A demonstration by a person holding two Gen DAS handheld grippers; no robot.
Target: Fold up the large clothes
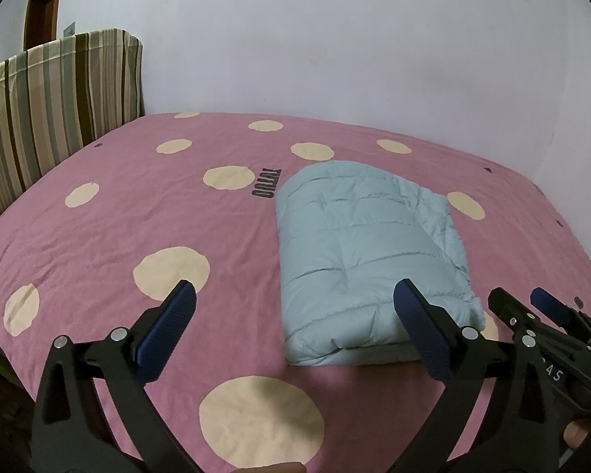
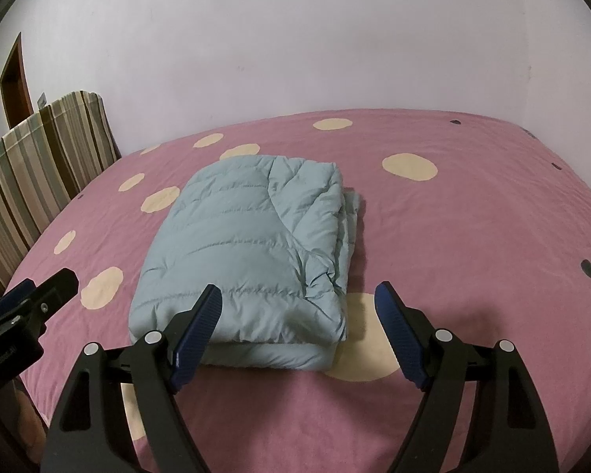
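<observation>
A light blue quilted puffer jacket (image 1: pixel 366 252) lies folded into a compact rectangular bundle on the pink bed; it also shows in the right wrist view (image 2: pixel 248 244). My left gripper (image 1: pixel 295 295) is open and empty, held above the bed in front of the bundle's near left corner. My right gripper (image 2: pixel 299 299) is open and empty, hovering just before the bundle's near right corner. The right gripper also shows at the right edge of the left wrist view (image 1: pixel 539 315). Neither touches the jacket.
The bed sheet (image 1: pixel 138 213) is pink with cream dots. A striped cushion or headboard (image 1: pixel 47 110) stands at the left edge. A pale wall (image 1: pixel 335 39) runs behind the bed. A brown door (image 1: pixel 43 8) is at far left.
</observation>
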